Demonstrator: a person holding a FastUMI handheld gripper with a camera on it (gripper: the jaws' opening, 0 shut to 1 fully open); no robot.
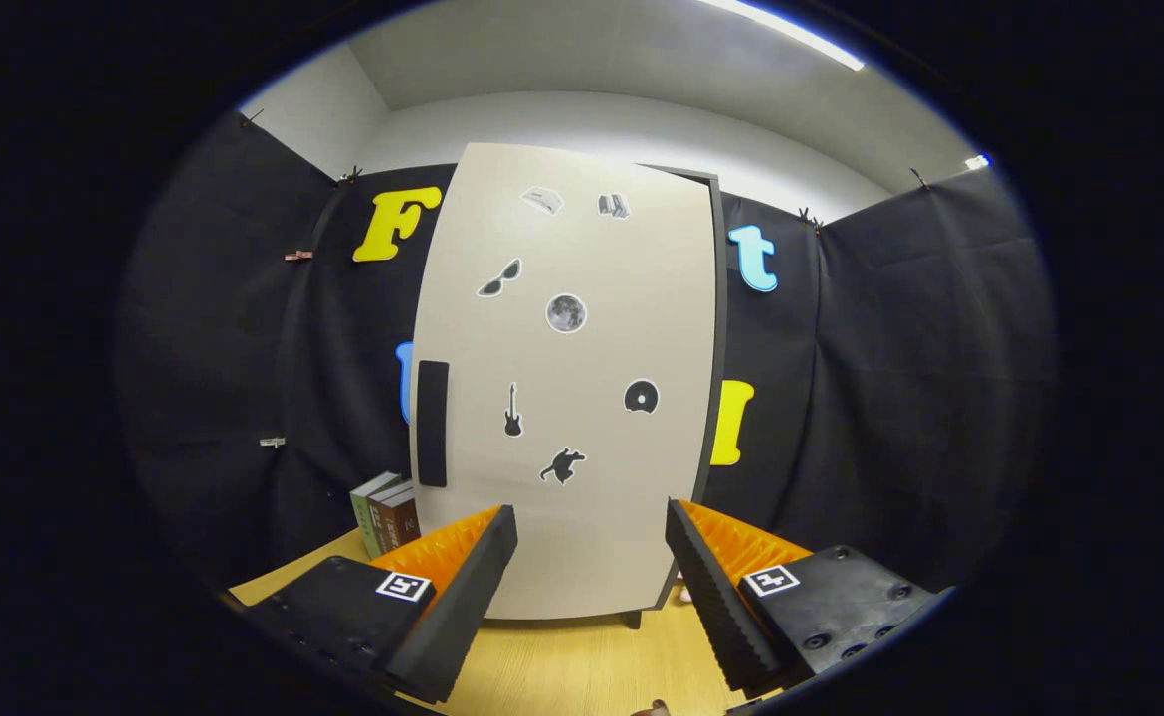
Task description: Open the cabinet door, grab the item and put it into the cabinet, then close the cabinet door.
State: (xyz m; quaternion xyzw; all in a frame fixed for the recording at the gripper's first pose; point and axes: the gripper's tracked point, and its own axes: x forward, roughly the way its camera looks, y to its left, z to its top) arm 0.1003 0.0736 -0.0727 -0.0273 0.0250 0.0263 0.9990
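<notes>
A tall beige cabinet (567, 378) stands on the wooden table straight ahead of my fingers. Its door (582, 497) is closed flat and carries several black stickers. A black vertical handle (432, 423) sits near the door's left edge, up and to the left of my left fingertip. My gripper (592, 522) is open, its two black ribbed fingers (463, 587) spread wide with nothing between them. Through the gap I see the lower part of the door. Three upright books (386, 514) stand on the table just left of the cabinet, beyond the left finger.
The light wooden table (562, 666) runs under the fingers up to the cabinet's short black foot (630, 620). Black cloth walls close in the booth on both sides and behind. A small pale object (684, 594) peeks out at the cabinet's lower right corner.
</notes>
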